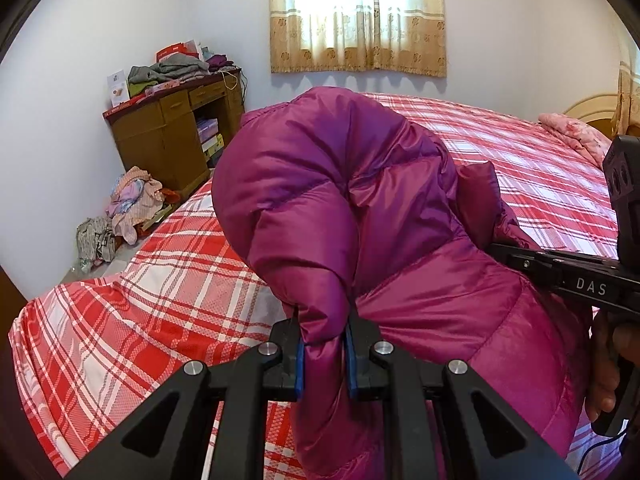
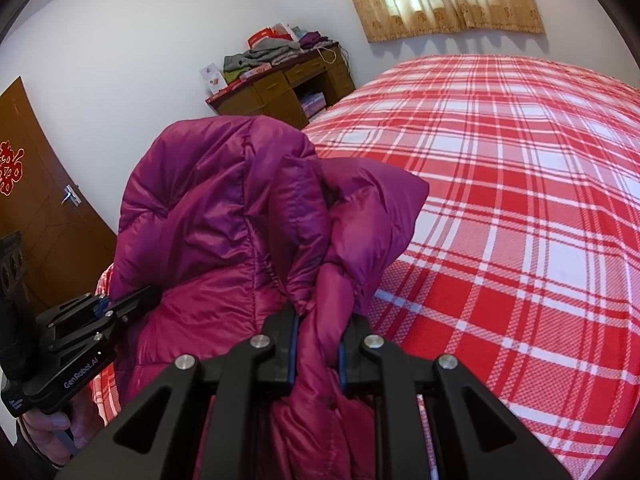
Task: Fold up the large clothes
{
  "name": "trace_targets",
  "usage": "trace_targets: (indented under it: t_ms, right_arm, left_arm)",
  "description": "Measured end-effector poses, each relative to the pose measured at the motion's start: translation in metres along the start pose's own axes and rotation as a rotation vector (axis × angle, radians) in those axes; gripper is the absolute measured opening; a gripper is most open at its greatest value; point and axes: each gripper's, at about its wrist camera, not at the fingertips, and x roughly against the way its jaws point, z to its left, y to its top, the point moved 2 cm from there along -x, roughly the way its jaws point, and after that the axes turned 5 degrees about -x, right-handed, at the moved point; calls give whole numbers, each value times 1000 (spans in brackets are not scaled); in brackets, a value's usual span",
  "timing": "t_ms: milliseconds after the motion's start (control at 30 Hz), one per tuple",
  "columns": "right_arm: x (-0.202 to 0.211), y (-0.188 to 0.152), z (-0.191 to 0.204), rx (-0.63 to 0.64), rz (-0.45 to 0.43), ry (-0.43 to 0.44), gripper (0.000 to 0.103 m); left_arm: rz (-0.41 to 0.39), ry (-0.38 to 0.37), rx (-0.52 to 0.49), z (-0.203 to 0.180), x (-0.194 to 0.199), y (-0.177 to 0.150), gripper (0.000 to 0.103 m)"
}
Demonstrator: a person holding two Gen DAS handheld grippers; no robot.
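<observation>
A brown door (image 2: 36,184) is seen far left in the right wrist view. Clothes are heaped on the floor (image 1: 120,216) beside a wooden worktop (image 1: 168,136), which is piled with folded clothes (image 1: 172,70) and boxes. A curtained window (image 1: 356,16) is set in the back wall. The bed (image 1: 160,280) is covered by a red plaid sheet; a pink quilt (image 1: 576,136) lies at its far right. A magenta puffer jacket (image 1: 360,200) is held up above the bed, bunched, shiny, quilted, blocking much of both views. The left gripper (image 1: 324,348) is clamped on one jacket fold, the right gripper (image 2: 318,346) on another, blue fingers (image 1: 300,360) pressed into fabric.
</observation>
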Motion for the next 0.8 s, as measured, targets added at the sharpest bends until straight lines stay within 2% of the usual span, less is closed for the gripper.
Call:
trace_targets:
  t_ms: [400,633,800]
  right_arm:
    - [-19,-5,2,6,31,-20,17]
    - [-27,-8,2,10,41,-49,18]
    - [-30,-11,-1,-4,47,-63,23]
  left_arm:
    - [22,10,-5,7,-18,-11,18]
    - [34,40,16,11,-30,-21,45]
    - [31,66,40,16,-34,-24,62]
